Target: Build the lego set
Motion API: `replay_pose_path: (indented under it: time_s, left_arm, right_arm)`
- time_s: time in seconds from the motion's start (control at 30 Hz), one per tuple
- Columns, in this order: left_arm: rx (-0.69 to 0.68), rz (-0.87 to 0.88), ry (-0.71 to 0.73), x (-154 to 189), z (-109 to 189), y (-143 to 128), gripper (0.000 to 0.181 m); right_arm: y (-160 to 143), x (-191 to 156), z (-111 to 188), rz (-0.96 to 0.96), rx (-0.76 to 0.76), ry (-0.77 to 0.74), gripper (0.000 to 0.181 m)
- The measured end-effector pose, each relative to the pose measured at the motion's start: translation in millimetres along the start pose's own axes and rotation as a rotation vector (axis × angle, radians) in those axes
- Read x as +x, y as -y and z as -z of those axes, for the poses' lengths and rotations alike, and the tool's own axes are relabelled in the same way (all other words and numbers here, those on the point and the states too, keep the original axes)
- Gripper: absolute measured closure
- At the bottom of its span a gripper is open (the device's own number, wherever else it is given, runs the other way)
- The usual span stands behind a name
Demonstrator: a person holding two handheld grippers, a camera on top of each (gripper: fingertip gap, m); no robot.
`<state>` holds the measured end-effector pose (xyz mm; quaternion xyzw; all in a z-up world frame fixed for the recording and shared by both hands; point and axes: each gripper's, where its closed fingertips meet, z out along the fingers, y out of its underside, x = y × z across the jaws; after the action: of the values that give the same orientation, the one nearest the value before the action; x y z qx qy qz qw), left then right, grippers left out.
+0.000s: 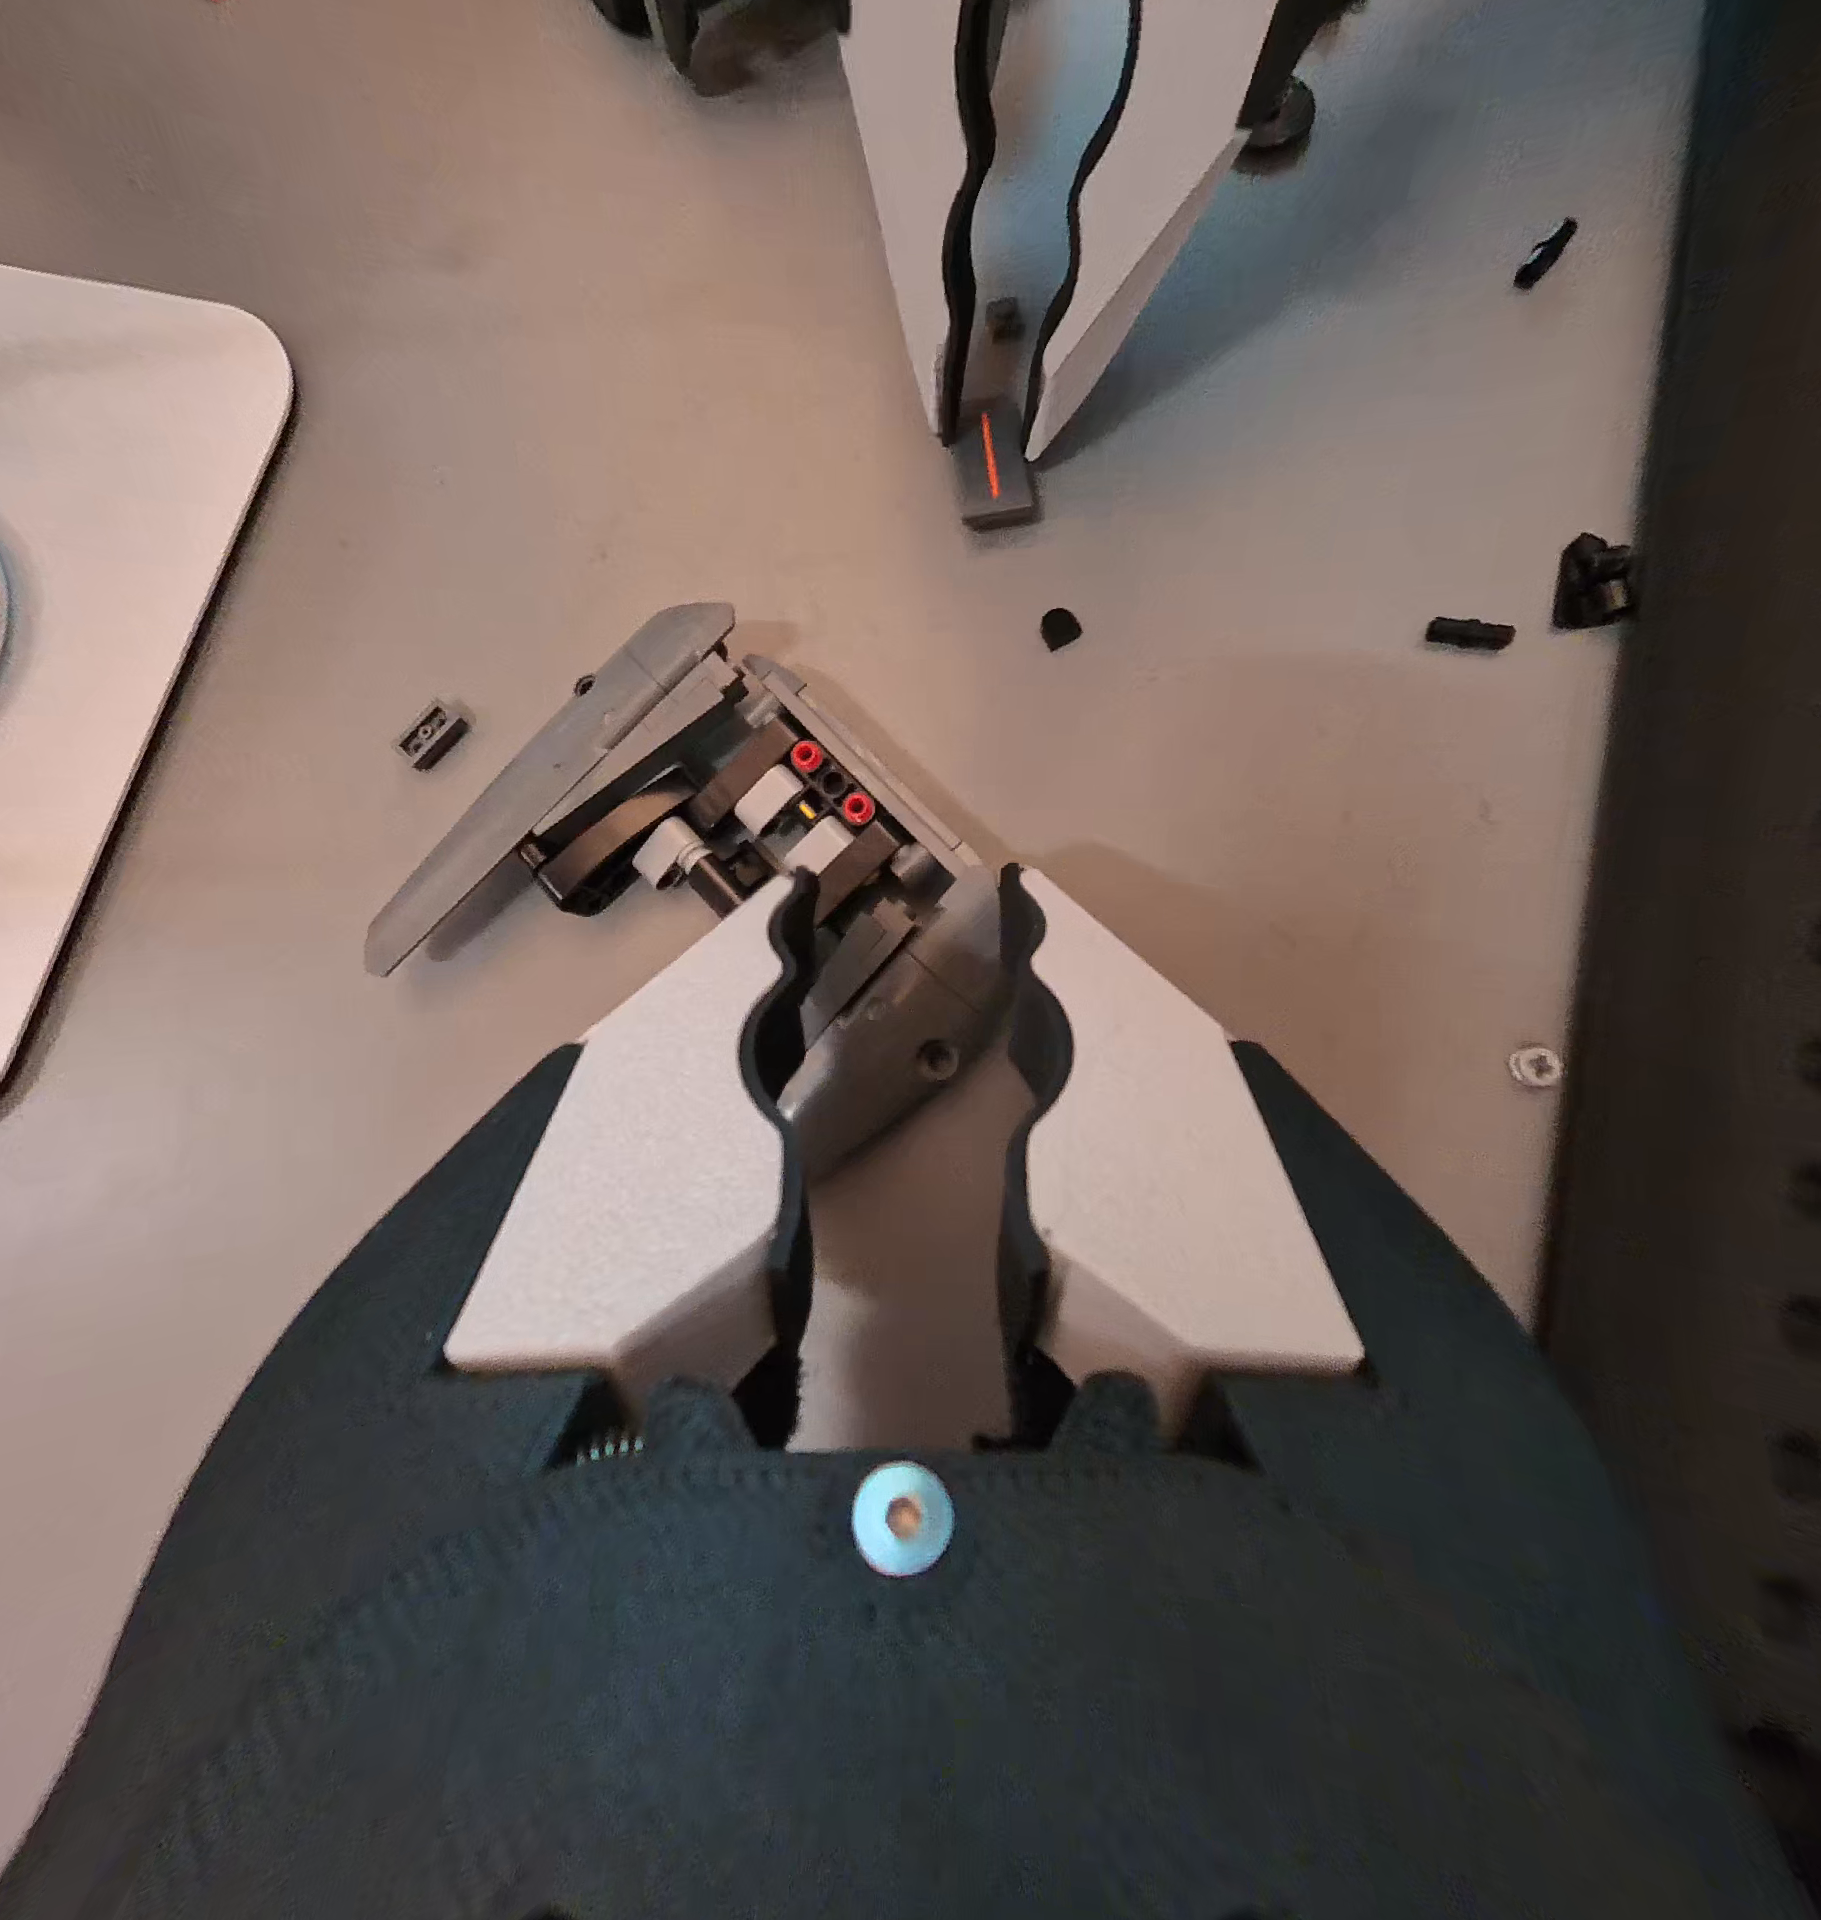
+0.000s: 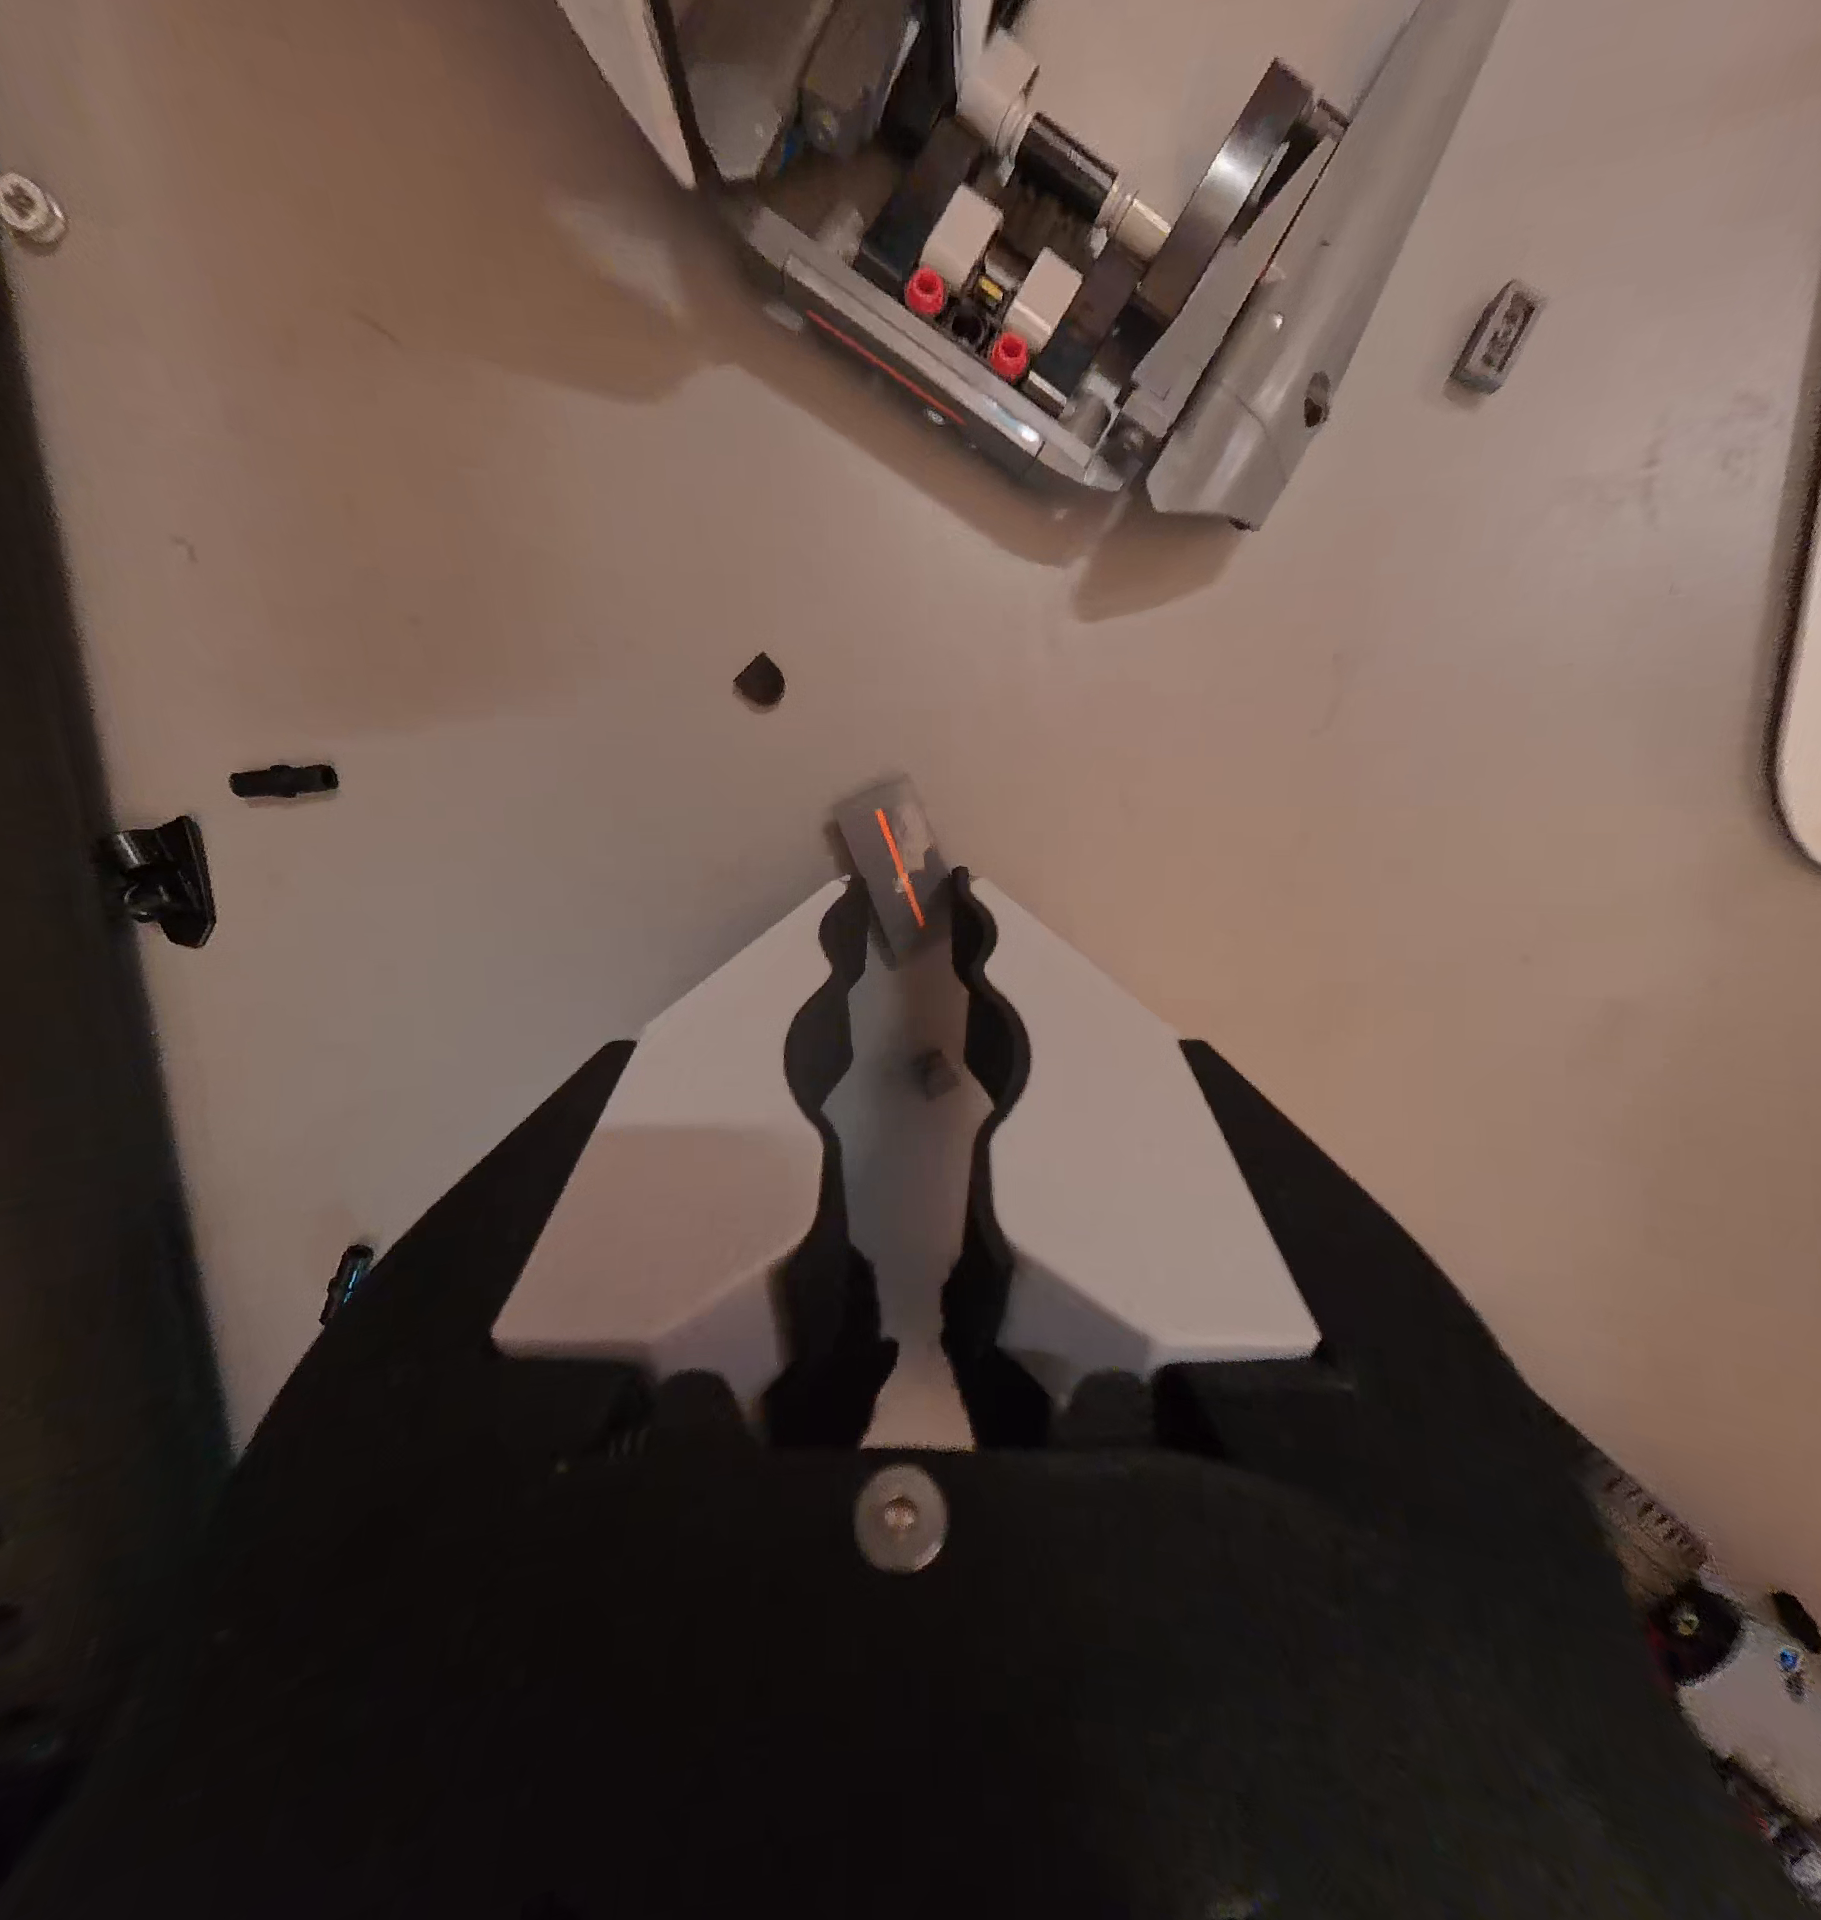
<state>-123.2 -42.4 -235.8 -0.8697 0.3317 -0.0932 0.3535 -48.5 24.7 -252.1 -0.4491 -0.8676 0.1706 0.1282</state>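
A grey lego model [image 1: 615, 769] with wing-like plates, black beams and two red pins lies open on the tan table [image 1: 1249, 779]. My left gripper [image 1: 906, 894] is shut on its near, rounded grey end, with both pads against it. The model also shows in the right wrist view [image 2: 1041, 312], at the top. My right gripper [image 2: 901, 894] is shut on a small grey tile with an orange stripe [image 2: 890, 868], held at the fingertips just above the table. In the left wrist view the right gripper [image 1: 989, 416] and its tile [image 1: 997, 480] are beyond the model.
A small dark grey plate [image 1: 433, 736] lies left of the model. Black loose pieces [image 1: 1060, 629] [image 1: 1469, 632] [image 1: 1592, 582] lie to the right, by a dark perforated rail [image 1: 1737, 935]. A white board [image 1: 106, 520] sits at the left. A small dark piece [image 2: 932, 1070] shows between the right fingers. Across from one pair of fingers to the other is roughly 11 cm. It is some 4 cm from my right tips to the small dark piece [image 2: 932, 1070]. Look for it in the left wrist view [image 1: 1000, 329] too.
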Motion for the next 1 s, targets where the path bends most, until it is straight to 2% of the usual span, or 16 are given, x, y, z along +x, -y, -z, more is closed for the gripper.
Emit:
replay_pose_path:
  time_s: [0.17, 0.4, 0.43, 0.47, 0.57, 0.7, 0.77, 0.87, 1.0]
  left_arm:
    - [-0.023, 0.021, -0.015, 0.0, -2.7, -6.2, 0.143]
    - [-0.051, 0.019, -0.001, -4.5, 0.9, -15.9, 0.146]
    - [-0.055, 0.015, 0.009, -6.1, 1.8, -17.0, 0.146]
    - [-0.059, 0.016, 0.015, -7.1, 2.4, -18.3, 0.146]
    - [-0.061, 0.019, 0.021, -8.7, 4.5, -20.5, 0.147]
    - [-0.058, 0.028, 0.021, -10.1, 6.3, -22.8, 0.146]
    - [-0.061, 0.028, 0.022, -10.2, 6.4, -23.5, 0.146]
    - [-0.066, 0.032, 0.029, -12.0, 8.2, -25.8, 0.146]
    - [-0.07, 0.046, 0.039, -14.3, 11.4, -29.4, 0.146]
  right_arm:
    - [35.5, -2.2, 11.9, 0.055, 0.11, 0.028, 0.168]
    - [72.3, 6.2, 1.8, 0.204, 0.146, -0.011, 0.168]
    - [77.4, 7.9, 2.2, 0.225, 0.146, -0.019, 0.169]
    - [82.1, 9.6, 2.6, 0.245, 0.143, -0.025, 0.181]
    - [94.3, 10.8, 0.3, 0.286, 0.133, -0.002, 0.181]
    - [89.1, 5.8, -6.4, 0.261, 0.083, 0.083, 0.18]
    - [85.9, -10.6, -10.9, 0.242, 0.072, 0.184, 0.17]
    - [73.3, -31.5, -21.6, 0.294, 0.006, 0.241, 0.156]
    - [72.3, -47.0, -34.7, 0.301, -0.026, 0.285, 0.153]
